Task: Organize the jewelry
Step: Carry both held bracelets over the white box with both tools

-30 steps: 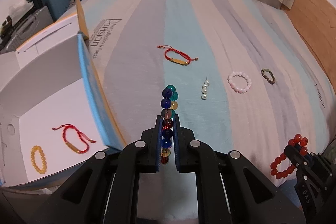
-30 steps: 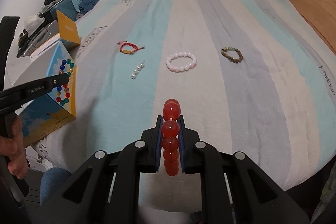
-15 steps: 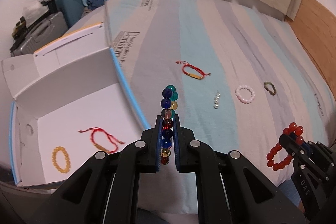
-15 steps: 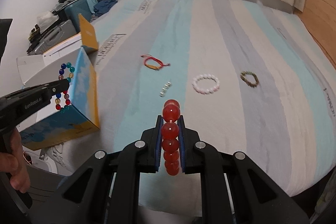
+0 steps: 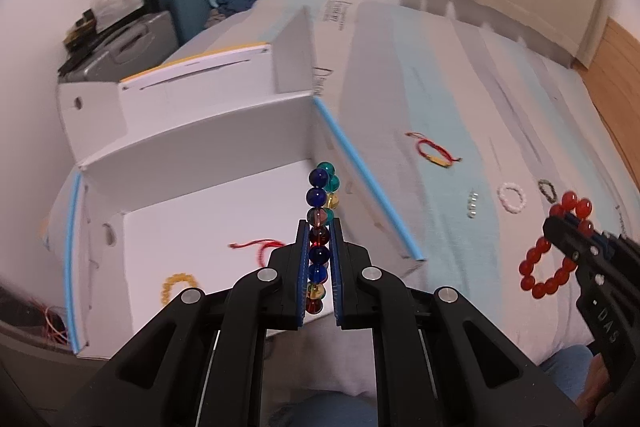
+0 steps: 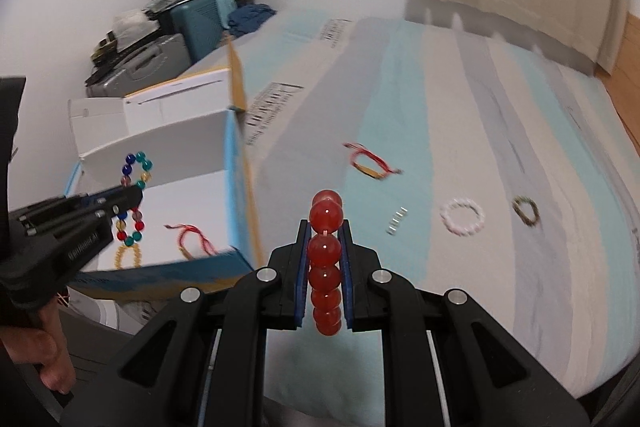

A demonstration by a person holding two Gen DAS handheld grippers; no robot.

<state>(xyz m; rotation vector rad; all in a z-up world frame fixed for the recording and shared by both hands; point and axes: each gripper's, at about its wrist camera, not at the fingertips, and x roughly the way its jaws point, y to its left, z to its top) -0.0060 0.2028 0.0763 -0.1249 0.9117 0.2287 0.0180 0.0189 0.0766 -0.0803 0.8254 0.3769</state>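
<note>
Over the open white box [image 5: 208, 155], the left wrist view shows the left gripper [image 5: 319, 247] clamped on a multicoloured bead bracelet [image 5: 320, 203]; a yellow bead bracelet [image 5: 178, 285] and a red cord bracelet [image 5: 258, 247] lie inside the box. From the right wrist view, the right gripper [image 6: 325, 255] pinches a red bead bracelet [image 6: 326, 251] above the striped bed [image 6: 500, 131], where a white bead bracelet [image 6: 462, 216], a dark bead bracelet [image 6: 526, 209] and another red cord bracelet [image 6: 370, 163] lie apart.
</note>
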